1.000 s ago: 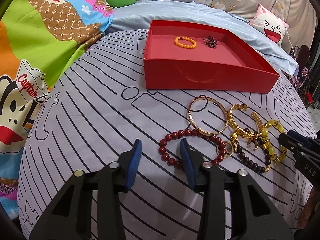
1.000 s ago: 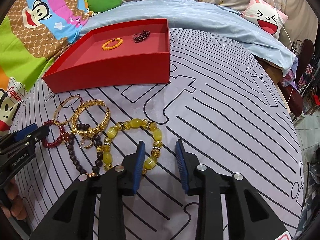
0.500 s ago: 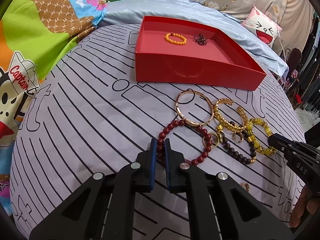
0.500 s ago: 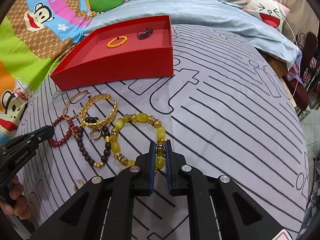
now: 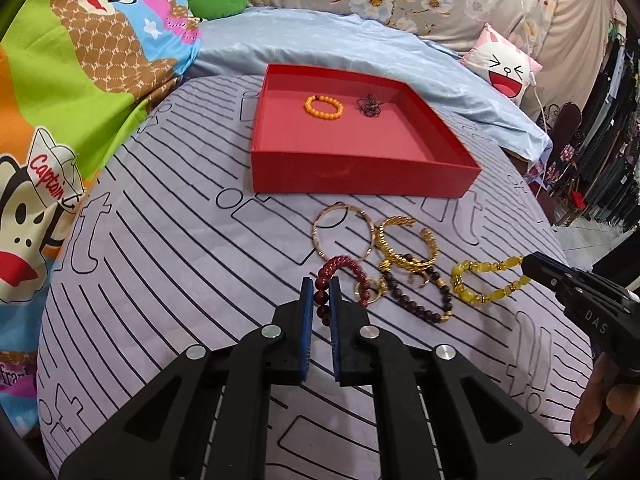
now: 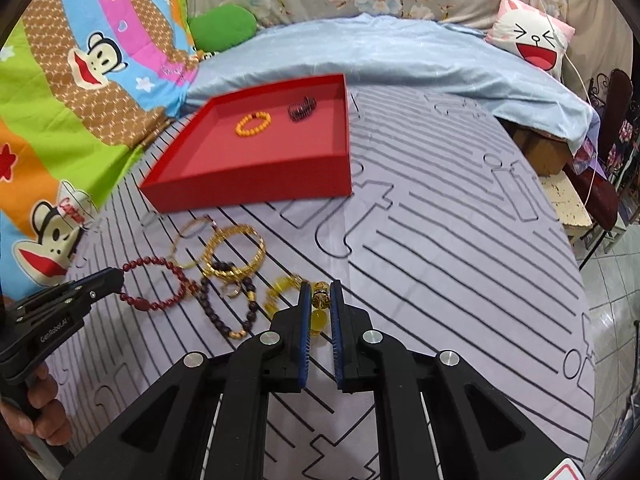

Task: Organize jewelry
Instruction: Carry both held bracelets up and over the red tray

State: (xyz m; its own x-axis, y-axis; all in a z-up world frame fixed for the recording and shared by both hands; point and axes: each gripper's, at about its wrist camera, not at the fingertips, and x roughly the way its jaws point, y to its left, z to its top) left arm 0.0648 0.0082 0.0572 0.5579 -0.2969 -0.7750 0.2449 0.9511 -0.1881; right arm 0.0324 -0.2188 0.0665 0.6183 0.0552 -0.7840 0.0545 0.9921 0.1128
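Left wrist view: the left gripper, with flat blue pads, pinches the red bracelet of round glossy beads, in front of the tray. That tray is square, of matte red card, with low walls, and stands on a grey cloth printed with black lines. Inside it, near the far wall, lie an orange bead ring and a dark crumpled chain. Just before the tray's front wall rest a thin smooth bangle, a twisted gold cuff and a string of dark beads. Right of them, further from the tray, the right gripper is pressed onto the yellow bracelet of translucent oval beads.
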